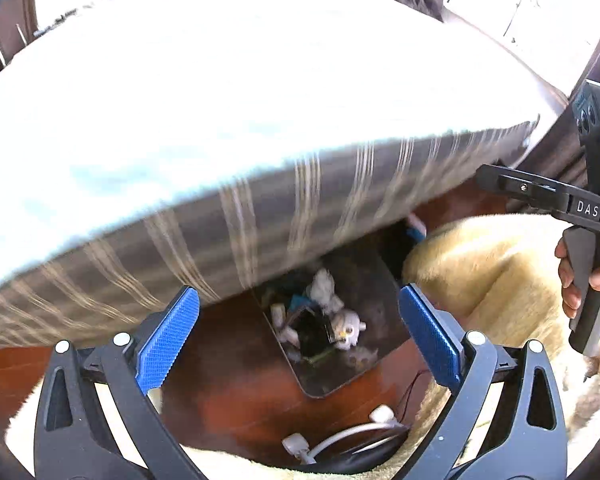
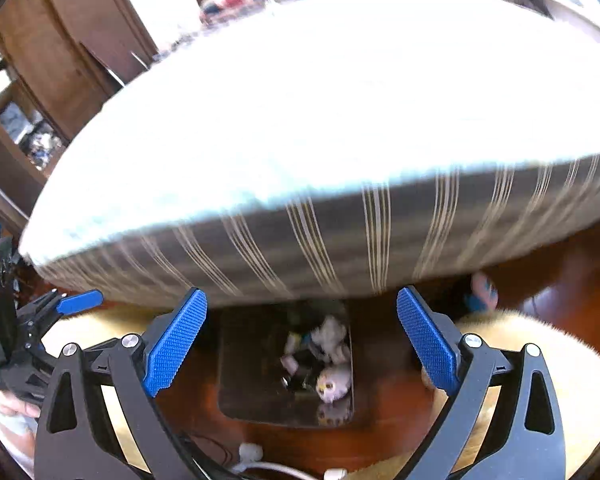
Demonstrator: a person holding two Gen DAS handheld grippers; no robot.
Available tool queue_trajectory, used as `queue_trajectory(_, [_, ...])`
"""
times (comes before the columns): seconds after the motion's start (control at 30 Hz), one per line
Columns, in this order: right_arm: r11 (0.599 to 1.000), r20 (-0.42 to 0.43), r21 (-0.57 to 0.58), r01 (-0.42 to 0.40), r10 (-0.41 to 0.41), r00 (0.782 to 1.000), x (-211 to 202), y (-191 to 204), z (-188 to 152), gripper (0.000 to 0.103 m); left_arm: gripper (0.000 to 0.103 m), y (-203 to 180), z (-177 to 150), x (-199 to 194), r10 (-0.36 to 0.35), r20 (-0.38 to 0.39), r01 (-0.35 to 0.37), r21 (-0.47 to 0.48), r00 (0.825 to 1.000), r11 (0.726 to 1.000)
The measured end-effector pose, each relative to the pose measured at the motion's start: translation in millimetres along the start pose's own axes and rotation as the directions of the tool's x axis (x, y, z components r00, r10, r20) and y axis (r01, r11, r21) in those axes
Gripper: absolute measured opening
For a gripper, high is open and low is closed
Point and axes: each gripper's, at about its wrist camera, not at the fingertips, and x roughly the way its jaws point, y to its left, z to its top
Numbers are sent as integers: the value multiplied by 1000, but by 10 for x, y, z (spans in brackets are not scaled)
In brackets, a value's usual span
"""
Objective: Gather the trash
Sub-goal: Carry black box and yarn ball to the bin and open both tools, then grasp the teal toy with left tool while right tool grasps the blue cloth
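Landmark: the dark trash bin (image 1: 364,280) on the red-brown wood floor (image 1: 236,396), tucked partly under the edge of the bed with the striped cover (image 1: 300,200).
My left jaws: my left gripper (image 1: 299,334) is spread wide with nothing between the blue pads; the bin's mouth shows straight through the gap, below and ahead of me.
My right jaws: my right gripper (image 2: 302,342) is also spread wide and empty, and looks down on the same bin (image 2: 256,360).
Trash: crumpled white paper (image 1: 324,288) and a pale round-faced toy-like thing (image 1: 350,326) lie in the bin, against its side nearer the shaggy cream rug (image 1: 480,272).
Bin's long axis: runs from the bed's edge out toward me.
Nearer hand: I cannot tell; both hang above the bin, the right gripper on the rug side of the left.
Loose near the bin: a white cable and plugs (image 1: 340,436) on the floor on my side of it.
Judgement: this load looks dropped; whatever I pick next lies away from the bin.
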Motion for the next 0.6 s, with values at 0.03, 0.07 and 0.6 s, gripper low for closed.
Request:
queue_trajectory(0.03, [1000, 17, -9, -4, 4, 1000, -50, 17, 74, 97, 95, 25, 61, -82, 11, 17, -11, 1, 1000, 1000])
queue_trajectory(0.07, [1000, 39, -23, -9, 10, 999, -117, 54, 186, 99, 95, 44, 116, -157, 24, 35, -24, 1, 999, 1000])
queue_trajectory(0.6, [997, 187, -53, 51, -40, 982, 378, 114, 1862, 99, 95, 656, 1598, -133, 169, 173, -156, -85, 970, 984])
